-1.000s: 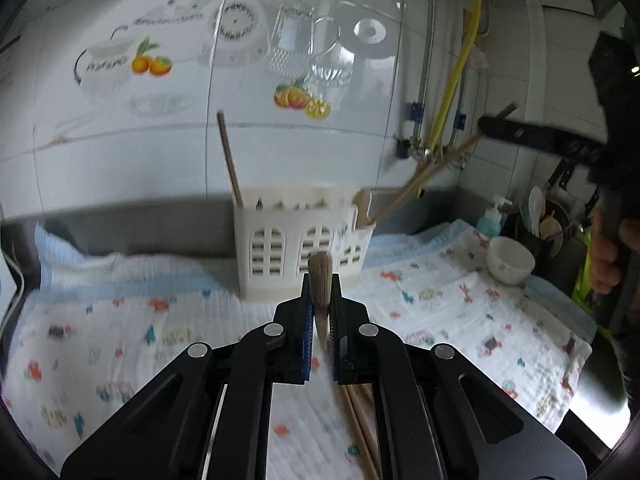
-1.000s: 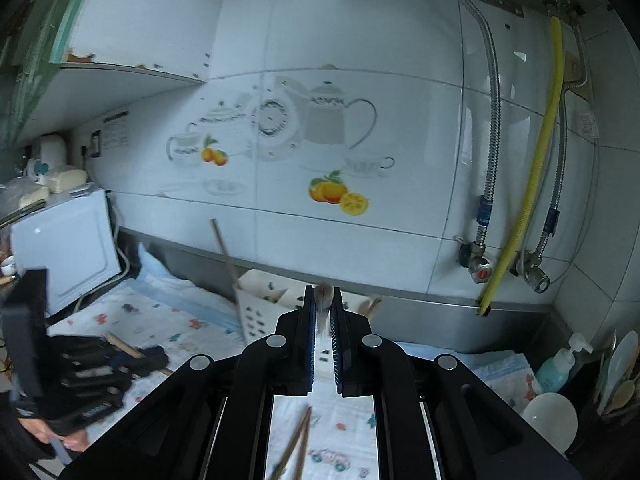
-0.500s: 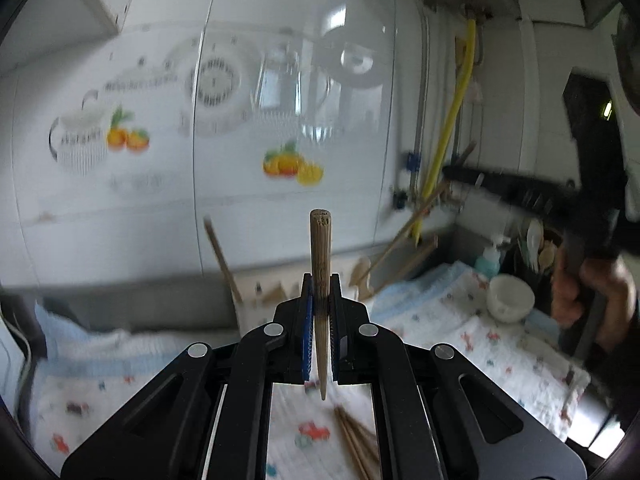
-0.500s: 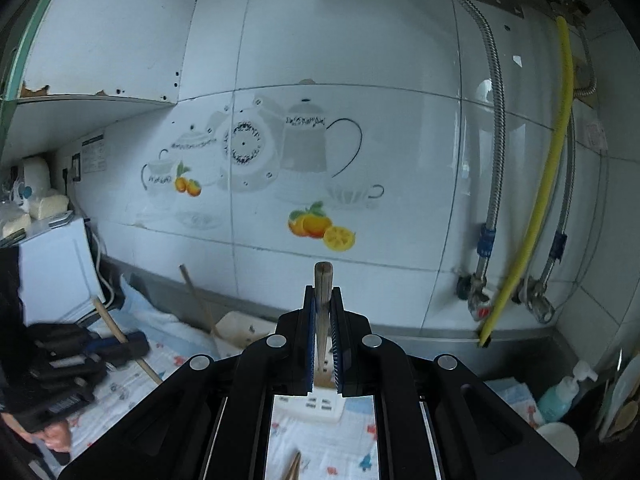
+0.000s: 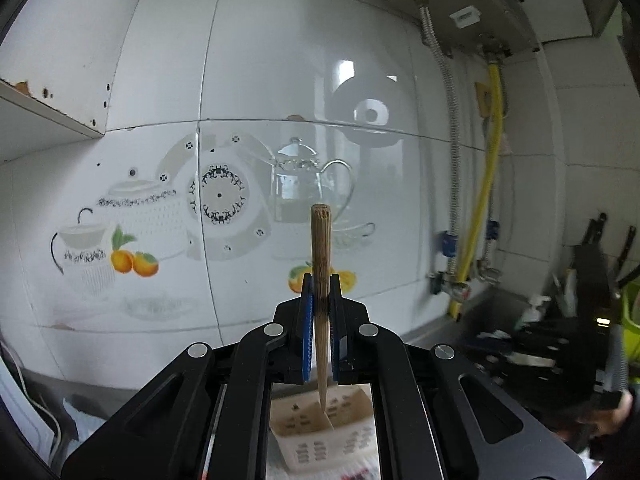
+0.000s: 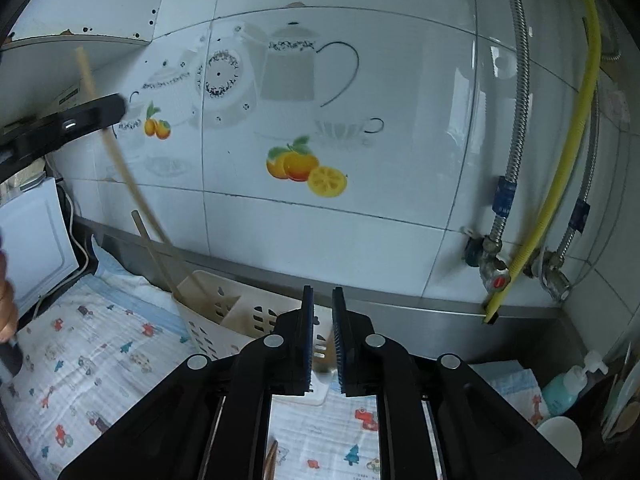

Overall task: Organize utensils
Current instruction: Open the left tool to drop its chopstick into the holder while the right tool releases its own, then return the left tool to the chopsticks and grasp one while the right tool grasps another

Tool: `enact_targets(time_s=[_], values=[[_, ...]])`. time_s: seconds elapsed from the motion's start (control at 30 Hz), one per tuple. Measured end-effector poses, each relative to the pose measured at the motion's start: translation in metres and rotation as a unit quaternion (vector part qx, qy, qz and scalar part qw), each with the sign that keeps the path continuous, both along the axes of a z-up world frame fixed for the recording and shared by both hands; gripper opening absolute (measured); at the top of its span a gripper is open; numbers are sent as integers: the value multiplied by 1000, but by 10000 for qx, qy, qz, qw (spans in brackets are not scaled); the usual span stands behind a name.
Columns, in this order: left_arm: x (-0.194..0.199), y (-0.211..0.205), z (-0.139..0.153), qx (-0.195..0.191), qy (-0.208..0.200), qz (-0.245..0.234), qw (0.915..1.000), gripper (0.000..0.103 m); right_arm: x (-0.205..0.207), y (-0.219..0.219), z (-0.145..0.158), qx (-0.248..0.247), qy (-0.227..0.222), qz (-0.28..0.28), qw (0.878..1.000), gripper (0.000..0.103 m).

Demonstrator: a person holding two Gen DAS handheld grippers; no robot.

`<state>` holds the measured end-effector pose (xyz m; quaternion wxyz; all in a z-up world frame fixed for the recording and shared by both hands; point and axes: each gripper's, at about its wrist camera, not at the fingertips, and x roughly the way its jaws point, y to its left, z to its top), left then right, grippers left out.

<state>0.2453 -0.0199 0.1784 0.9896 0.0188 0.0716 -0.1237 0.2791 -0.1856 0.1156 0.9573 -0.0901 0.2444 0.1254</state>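
Observation:
My left gripper (image 5: 320,280) is shut on a wooden chopstick (image 5: 321,264) held upright, its lower tip over the white slotted utensil holder (image 5: 320,432). In the right wrist view that chopstick (image 6: 120,168) slants down into the holder (image 6: 228,312), with the left gripper (image 6: 64,124) at the upper left. My right gripper (image 6: 322,292) is slightly open and empty just above the holder; a wooden utensil (image 6: 326,354) shows between its jaws, inside the holder. Another chopstick (image 6: 150,248) leans in the holder. More chopsticks (image 6: 270,460) lie on the cloth.
A printed cloth (image 6: 80,360) covers the counter. The tiled wall (image 6: 320,120) is close behind. Pipes and a yellow hose (image 6: 560,160) run at the right. A soap bottle (image 6: 564,388) and white bowl (image 6: 560,440) stand at the right; a white appliance (image 6: 32,240) is at the left.
My left gripper has lifted its chopstick off the cloth and carried it over the holder. My right gripper has opened and let go of its wooden utensil, which now sits in the holder.

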Motion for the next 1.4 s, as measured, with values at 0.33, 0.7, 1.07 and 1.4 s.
enact_targets(time_s=[0.33, 0.7, 1.07, 1.4], values=[[44, 5, -34, -7, 544, 216, 9983, 5, -35, -18, 4, 187, -214, 39, 9996, 28], [42, 9, -44, -2, 805, 75, 9967, 9, -96, -21, -25, 498, 53, 222, 9985, 29], [-32, 17, -46, -165, 755, -39, 9970, 17, -170, -12, -90, 446, 719, 389, 9957, 27], [-92, 27, -112, -197, 1438, 55, 9894, 17, -209, 4, -158, 409, 1444, 494, 9874, 20]])
